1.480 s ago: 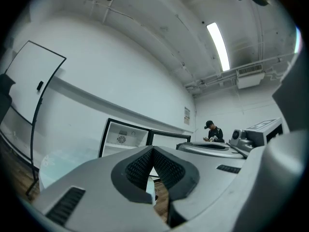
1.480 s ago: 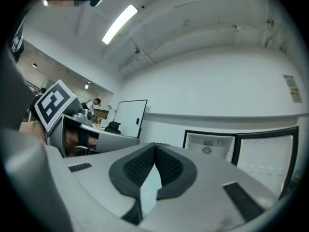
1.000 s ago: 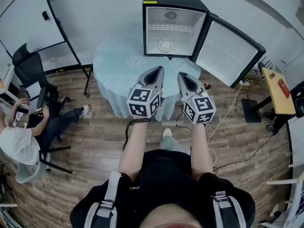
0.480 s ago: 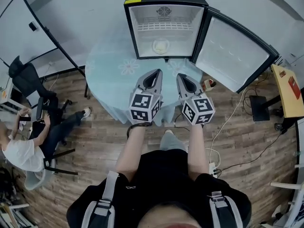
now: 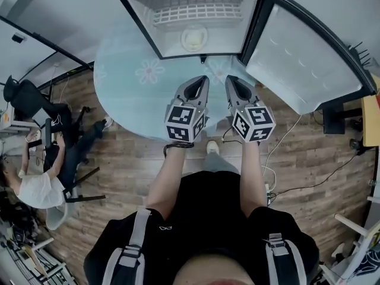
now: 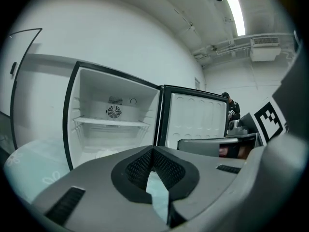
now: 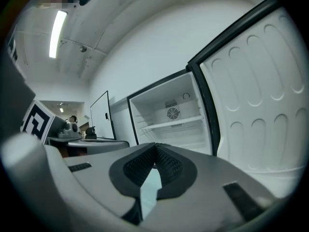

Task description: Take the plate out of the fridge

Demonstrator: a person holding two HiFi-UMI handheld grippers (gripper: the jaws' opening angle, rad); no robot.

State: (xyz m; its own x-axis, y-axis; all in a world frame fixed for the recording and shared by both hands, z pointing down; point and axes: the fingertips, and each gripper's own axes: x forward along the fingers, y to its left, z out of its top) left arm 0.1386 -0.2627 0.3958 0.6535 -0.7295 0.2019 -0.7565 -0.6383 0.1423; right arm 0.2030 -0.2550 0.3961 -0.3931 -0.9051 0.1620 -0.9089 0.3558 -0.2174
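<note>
A small black fridge (image 5: 193, 16) stands open on a round table with a pale blue cloth (image 5: 127, 76). A pale round plate (image 5: 194, 37) lies on the fridge floor under a wire shelf. My left gripper (image 5: 202, 79) and right gripper (image 5: 230, 79) hover side by side over the table's near edge, pointing at the fridge, both shut and empty. In the left gripper view the closed jaws of the left gripper (image 6: 153, 149) face the white inside of the fridge (image 6: 113, 124). The right gripper (image 7: 155, 145) sees the fridge (image 7: 169, 117) further left.
The fridge door (image 5: 303, 58) swings open to the right, close beside my right gripper. A person sits on a chair (image 5: 35, 186) at the far left. Cables (image 5: 297, 177) trail over the wooden floor on the right.
Both grippers have moved forward towards the fridge, still shut. The fridge and table now appear nearer and larger, with the fridge top at the picture's upper edge.
</note>
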